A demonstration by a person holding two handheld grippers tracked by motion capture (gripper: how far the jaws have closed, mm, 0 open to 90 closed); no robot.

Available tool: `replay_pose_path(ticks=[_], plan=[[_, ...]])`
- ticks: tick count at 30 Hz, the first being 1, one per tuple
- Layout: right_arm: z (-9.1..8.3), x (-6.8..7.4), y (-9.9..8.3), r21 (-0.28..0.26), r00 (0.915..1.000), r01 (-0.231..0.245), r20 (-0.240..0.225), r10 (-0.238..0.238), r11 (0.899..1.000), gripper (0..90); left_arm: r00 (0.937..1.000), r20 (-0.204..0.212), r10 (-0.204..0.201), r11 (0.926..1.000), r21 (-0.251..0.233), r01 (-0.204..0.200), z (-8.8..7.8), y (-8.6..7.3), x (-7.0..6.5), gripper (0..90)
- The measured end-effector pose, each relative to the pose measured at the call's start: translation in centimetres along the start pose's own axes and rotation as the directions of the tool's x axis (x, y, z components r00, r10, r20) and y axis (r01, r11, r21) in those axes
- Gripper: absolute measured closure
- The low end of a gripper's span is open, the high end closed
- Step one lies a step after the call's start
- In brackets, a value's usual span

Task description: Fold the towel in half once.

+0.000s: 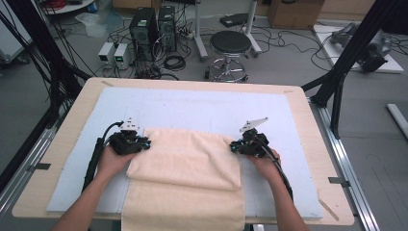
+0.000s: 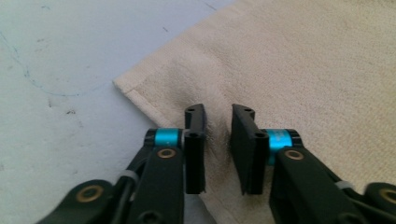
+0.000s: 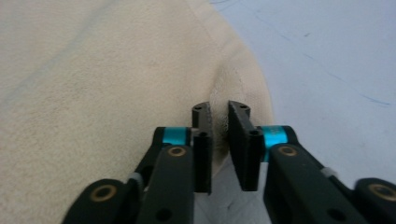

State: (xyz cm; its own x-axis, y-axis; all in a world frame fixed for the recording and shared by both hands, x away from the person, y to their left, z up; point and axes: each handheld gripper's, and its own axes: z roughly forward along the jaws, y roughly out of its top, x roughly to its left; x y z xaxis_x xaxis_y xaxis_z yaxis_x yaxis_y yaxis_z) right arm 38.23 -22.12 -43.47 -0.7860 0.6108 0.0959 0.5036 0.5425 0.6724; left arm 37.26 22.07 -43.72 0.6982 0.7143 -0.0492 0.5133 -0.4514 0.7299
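Observation:
A cream towel point(image 1: 187, 159) lies on the pale blue mat point(image 1: 192, 108), folded over itself, its lower layer hanging past the table's front edge. My left gripper point(image 1: 144, 143) sits at the upper layer's far left corner. In the left gripper view the left gripper point(image 2: 218, 116) has its jaws close together with puckered towel point(image 2: 303, 70) cloth pinched between them. My right gripper point(image 1: 234, 147) is at the far right corner. In the right gripper view the right gripper point(image 3: 219, 112) pinches a raised fold of the towel point(image 3: 116, 84) edge.
The mat covers most of a wooden table point(image 1: 310, 130). Bare mat lies beyond the towel and on both sides. Behind the table stand a black stool point(image 1: 231, 45) and computer towers point(image 1: 144, 26) among floor cables. Black frame posts point(image 1: 346, 53) rise at the right.

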Motion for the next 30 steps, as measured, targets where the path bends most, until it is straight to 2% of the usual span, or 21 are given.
replay_pose_path(ticks=[2,5,7,10,12,15,18,19,21,23,25,26,28,30], plan=[[0.1,-0.1,0.1,0.004,0.9993,-0.008,-0.038,0.009,1.0,83.6,0.9999,0.008,-0.014,0.9999,-0.002,0.014,-0.1,0.0,0.1,83.4],[-0.2,0.1,0.4,0.003,0.9986,-0.001,-0.053,0.001,1.0,84.1,0.9999,0.009,-0.006,0.9999,-0.008,0.006,-0.5,0.1,0.1,85.1],[-0.6,0.3,0.7,-0.006,0.9982,0.01,-0.059,-0.01,1.0,84.2,0.9997,0.013,-0.019,0.999,-0.04,0.02,-1.1,0.2,0.2,85.5],[-1.9,0.9,1.5,-0.047,0.9973,0.019,-0.07,-0.023,0.999,84.3,0.9995,0.019,-0.023,0.9957,-0.089,0.025,-2.6,0.7,0.1,85.5],[-3.1,1.6,2.1,-0.076,0.9966,0.042,-0.068,-0.047,0.996,84.3,0.9998,0.022,-0.001,0.9926,-0.122,0.004,-4.1,1.0,-0.2,85.0],[-5.0,3.0,2.9,-0.111,0.992,0.1,-0.066,-0.107,0.989,84.2,0.9989,0.038,0.029,0.9829,-0.183,-0.021,-6.5,1.4,-1.0,85.0],[-7.2,4.7,3.3,-0.151,0.9867,0.134,-0.07,-0.146,0.979,84.2,0.996,0.051,0.073,0.9755,-0.212,-0.06,-8.8,1.2,-2.3,84.9],[-7.9,5.4,3.4,-0.159,0.9826,0.16,-0.069,-0.172,0.974,84.2,0.9942,0.052,0.094,0.9737,-0.213,-0.081,-9.4,1.0,-2.9,84.9],[-9.2,6.9,3.0,-0.187,0.9747,0.189,-0.083,-0.207,0.964,84.2,0.9895,0.042,0.138,0.965,-0.231,-0.125,-10.8,0.0,-4.3,84.9],[-10.3,8.4,2.3,-0.204,0.9638,0.228,-0.092,-0.25,0.952,84.2,0.9863,0.048,0.158,0.9593,-0.245,-0.141,-12.1,-1.3,-5.5,84.8],[-11.3,10.0,1.1,-0.22,0.9564,0.239,-0.115,-0.268,0.946,84.2,0.9824,0.068,0.174,0.957,-0.247,-0.152,-13.2,-2.9,-6.8,84.8],[-11.8,10.8,0.5,-0.23,0.9494,0.245,-0.14,-0.281,0.942,84.2,0.9792,0.068,0.191,0.9543,-0.247,-0.169,-13.8,-3.7,-7.5,84.7],[-12.5,12.5,-0.6,-0.261,0.9385,0.246,-0.177,-0.297,0.934,83.8,0.9712,0.073,0.227,0.9394,-0.279,-0.199,-14.9,-5.0,-8.8,83.7],[-13.0,13.7,-1.4,-0.276,0.9214,0.267,-0.207,-0.329,0.923,80.5,0.9693,0.074,0.234,0.9345,-0.292,-0.204,-15.7,-5.7,-9.6,79.3]])
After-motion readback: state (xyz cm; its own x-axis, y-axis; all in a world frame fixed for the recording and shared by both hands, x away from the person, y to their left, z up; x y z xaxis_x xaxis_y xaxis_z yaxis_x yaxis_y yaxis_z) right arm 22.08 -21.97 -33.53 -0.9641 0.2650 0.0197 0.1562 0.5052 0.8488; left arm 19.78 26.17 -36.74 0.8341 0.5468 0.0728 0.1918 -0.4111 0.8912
